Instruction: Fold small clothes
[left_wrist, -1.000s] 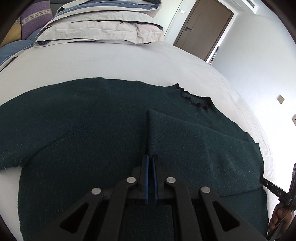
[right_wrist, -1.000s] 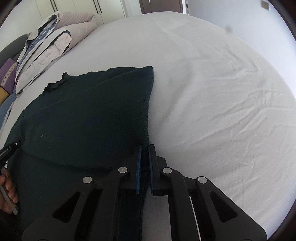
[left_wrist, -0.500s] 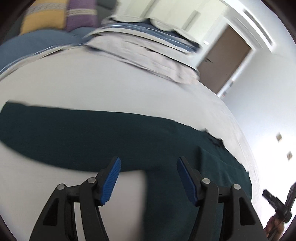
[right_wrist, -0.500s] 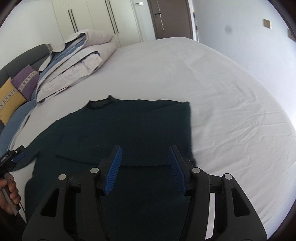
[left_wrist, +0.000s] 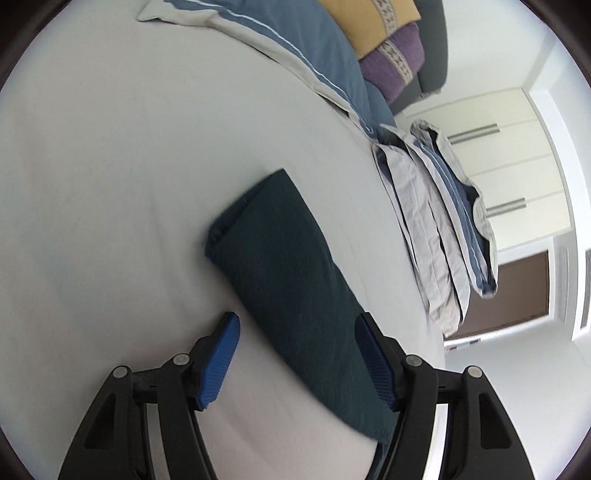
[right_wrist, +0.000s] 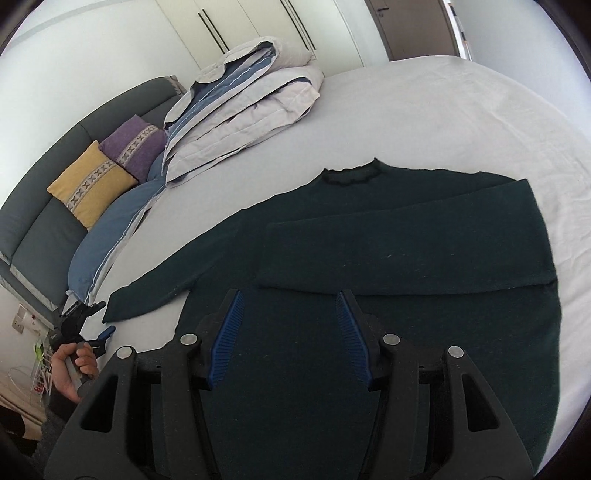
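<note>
A dark green sweater (right_wrist: 295, 387) lies flat on the white bed (right_wrist: 443, 110). One sleeve (right_wrist: 406, 251) is folded across its chest. The other sleeve (left_wrist: 280, 266) stretches out straight, its cuff (left_wrist: 221, 236) lying flat on the sheet. My left gripper (left_wrist: 295, 319) hovers open over this sleeve, its blue pads either side and clear of the cloth. In the right wrist view that left gripper (right_wrist: 92, 306) is just beyond the cuff, held by a hand (right_wrist: 74, 365). My right gripper (right_wrist: 289, 295) is open above the sweater's body, holding nothing.
A folded grey and blue duvet (right_wrist: 243, 99) lies at the head of the bed, with a blue pillow (right_wrist: 114, 229) beside it. Yellow (right_wrist: 90, 184) and purple (right_wrist: 135, 144) cushions lean on a grey headboard. White wardrobe doors (left_wrist: 509, 162) and a brown door (left_wrist: 517, 291) stand behind.
Both grippers were shut on the sweater a second ago and have opened and let go. The left one swung over to the outstretched sleeve and rolled. The right one lifted back.
</note>
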